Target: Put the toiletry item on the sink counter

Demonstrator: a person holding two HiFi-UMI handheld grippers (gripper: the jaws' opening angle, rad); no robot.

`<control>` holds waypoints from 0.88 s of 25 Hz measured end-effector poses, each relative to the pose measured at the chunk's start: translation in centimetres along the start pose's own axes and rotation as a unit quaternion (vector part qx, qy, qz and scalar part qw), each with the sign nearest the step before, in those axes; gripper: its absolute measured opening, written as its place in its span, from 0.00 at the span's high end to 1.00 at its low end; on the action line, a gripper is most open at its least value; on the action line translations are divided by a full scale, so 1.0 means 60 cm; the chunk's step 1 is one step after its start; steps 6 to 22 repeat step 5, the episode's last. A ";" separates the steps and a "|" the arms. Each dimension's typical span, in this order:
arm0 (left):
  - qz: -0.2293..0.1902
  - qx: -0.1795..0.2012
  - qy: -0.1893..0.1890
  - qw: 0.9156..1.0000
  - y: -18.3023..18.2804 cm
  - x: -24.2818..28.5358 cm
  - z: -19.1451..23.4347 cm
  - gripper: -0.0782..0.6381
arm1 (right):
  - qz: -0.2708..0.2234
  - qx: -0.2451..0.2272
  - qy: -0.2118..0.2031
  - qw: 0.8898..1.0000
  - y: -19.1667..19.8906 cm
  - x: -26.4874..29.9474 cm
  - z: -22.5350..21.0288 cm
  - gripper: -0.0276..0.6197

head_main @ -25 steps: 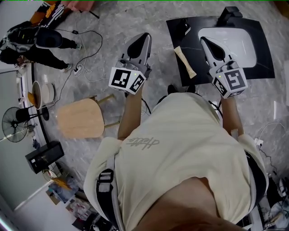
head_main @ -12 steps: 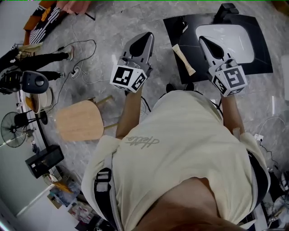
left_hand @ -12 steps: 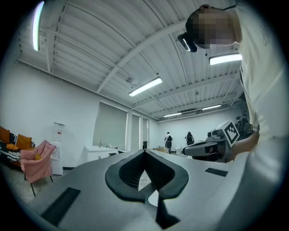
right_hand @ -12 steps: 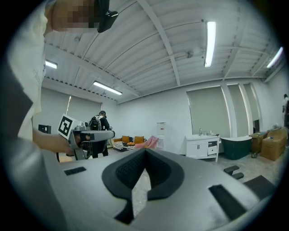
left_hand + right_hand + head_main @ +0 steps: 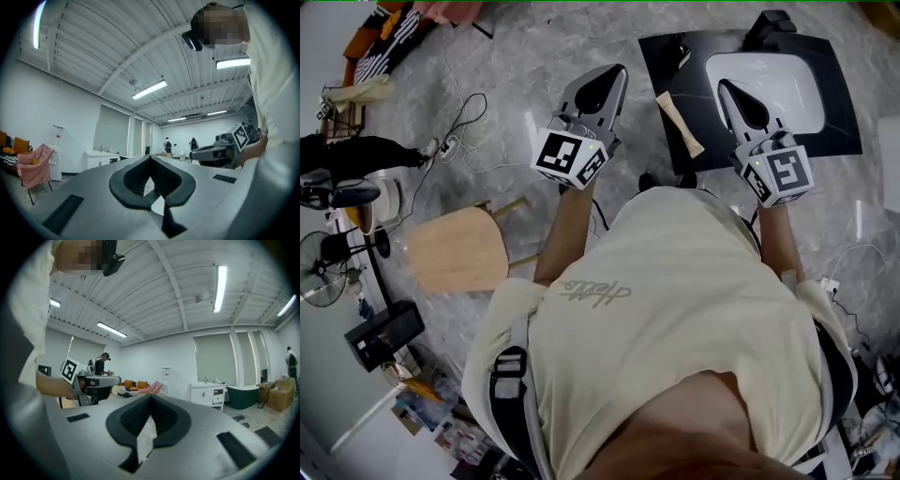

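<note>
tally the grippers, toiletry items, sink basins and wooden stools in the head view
grippers: 2 (left gripper, right gripper)
beige toiletry item: 1
white sink basin: 1
wooden stool: 1
total: 5

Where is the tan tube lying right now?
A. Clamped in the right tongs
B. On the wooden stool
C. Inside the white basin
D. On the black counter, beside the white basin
D: the tan tube lies flat on the black counter, just left of the white basin, with nothing holding it.
</note>
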State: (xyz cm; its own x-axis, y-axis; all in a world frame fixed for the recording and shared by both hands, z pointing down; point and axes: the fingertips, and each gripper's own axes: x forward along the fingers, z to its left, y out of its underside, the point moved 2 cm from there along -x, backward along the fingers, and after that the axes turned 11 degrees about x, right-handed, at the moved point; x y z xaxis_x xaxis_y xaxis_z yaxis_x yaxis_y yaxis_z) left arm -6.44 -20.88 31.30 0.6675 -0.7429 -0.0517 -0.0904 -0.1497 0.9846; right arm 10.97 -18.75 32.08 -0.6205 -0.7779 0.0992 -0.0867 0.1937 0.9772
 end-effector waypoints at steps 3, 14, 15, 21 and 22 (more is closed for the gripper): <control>-0.001 0.000 0.011 1.000 0.001 0.004 0.002 0.89 | -0.003 -0.004 0.003 1.000 -0.001 0.003 0.007 0.97; -0.001 0.002 0.020 1.000 0.002 0.006 0.001 0.89 | -0.004 -0.003 0.008 1.000 0.002 0.003 0.012 0.97; -0.001 0.002 0.020 1.000 0.002 0.006 0.001 0.89 | -0.004 -0.003 0.008 1.000 0.002 0.003 0.012 0.97; -0.001 0.002 0.020 1.000 0.002 0.006 0.001 0.89 | -0.004 -0.003 0.008 1.000 0.002 0.003 0.012 0.97; -0.001 0.002 0.020 1.000 0.002 0.006 0.001 0.89 | -0.004 -0.003 0.008 1.000 0.002 0.003 0.012 0.97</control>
